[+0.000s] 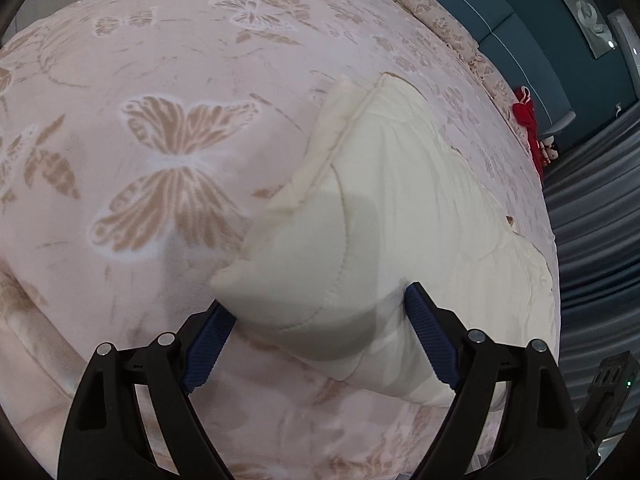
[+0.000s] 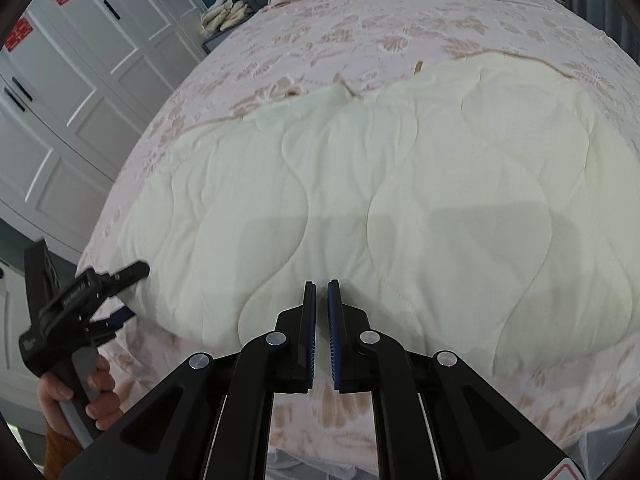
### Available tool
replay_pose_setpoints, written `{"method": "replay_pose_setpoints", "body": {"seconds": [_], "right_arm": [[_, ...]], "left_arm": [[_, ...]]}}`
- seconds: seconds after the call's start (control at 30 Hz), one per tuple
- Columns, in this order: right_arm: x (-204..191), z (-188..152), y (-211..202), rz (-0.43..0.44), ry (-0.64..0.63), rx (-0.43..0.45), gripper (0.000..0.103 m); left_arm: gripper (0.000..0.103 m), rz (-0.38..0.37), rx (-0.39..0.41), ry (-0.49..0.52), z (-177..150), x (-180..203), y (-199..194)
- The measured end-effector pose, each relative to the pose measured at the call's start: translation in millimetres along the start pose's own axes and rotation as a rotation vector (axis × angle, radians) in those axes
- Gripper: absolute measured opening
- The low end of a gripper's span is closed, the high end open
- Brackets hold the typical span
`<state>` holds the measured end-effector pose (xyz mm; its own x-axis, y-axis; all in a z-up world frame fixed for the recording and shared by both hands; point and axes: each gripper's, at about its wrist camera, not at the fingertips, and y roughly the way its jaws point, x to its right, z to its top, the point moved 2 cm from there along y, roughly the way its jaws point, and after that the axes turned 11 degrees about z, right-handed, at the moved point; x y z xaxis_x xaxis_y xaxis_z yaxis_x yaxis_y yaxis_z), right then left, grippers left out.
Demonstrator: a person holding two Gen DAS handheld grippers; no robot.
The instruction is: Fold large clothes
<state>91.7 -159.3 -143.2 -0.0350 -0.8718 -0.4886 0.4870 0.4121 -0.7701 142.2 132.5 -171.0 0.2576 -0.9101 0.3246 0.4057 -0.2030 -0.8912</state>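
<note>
A cream quilted garment [image 2: 400, 184] lies spread flat on the pink butterfly-print bed cover [image 1: 160, 80]. In the left wrist view its near corner [image 1: 312, 272] rises in a puffy fold between my left gripper's fingers. My left gripper [image 1: 316, 308] is open, its blue pads either side of that corner. It also shows in the right wrist view [image 2: 132, 292], at the garment's left edge. My right gripper [image 2: 321, 284] is nearly shut with a thin gap and nothing in it, just above the garment's near edge.
White wardrobe doors [image 2: 80, 80] stand left of the bed. A patterned pillow [image 1: 440, 20] and red cloth [image 1: 528, 120] lie at the bed's far end by a teal headboard [image 1: 500, 8]. Grey curtains [image 1: 592, 220] hang on the right.
</note>
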Motion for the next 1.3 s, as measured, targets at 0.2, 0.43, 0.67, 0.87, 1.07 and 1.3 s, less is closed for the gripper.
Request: {"method": "replay_pose_setpoints", "body": {"seconds": [0.2,0.43,0.67,0.87,1.07,1.3], "right_arm": [[3.1,-7.4,14.7,-0.038,-0.012,-0.014,0.006],[10.3,-9.8,26.9,-0.047,-0.013,-0.016,0.003],[25.6,-6.1,34.5,0.009,0.053,-0.015,0.000],[28.0,-5.0,39.3,0.016,0.054,-0.014,0.000],[27.5,-4.4,39.5,0.024,0.065,-0.008,0.000],[36.1,-10.8,-0.7,0.082,0.133,0.028,0.000]], "left_arm": [[0.081,-0.025,-0.020,0.018,-4.6,17.3,2.1],[0.050,-0.047,0.017,0.076,-5.6,41.9,-19.8],[0.026,-0.099,0.094,0.154,-1.6,72.4,-58.2],[0.020,-0.143,0.160,0.265,-13.1,113.9,-91.7],[0.018,-0.192,0.199,0.406,-38.9,162.2,-115.7],[0.018,-0.207,0.216,0.554,-64.4,218.0,-123.4]]}}
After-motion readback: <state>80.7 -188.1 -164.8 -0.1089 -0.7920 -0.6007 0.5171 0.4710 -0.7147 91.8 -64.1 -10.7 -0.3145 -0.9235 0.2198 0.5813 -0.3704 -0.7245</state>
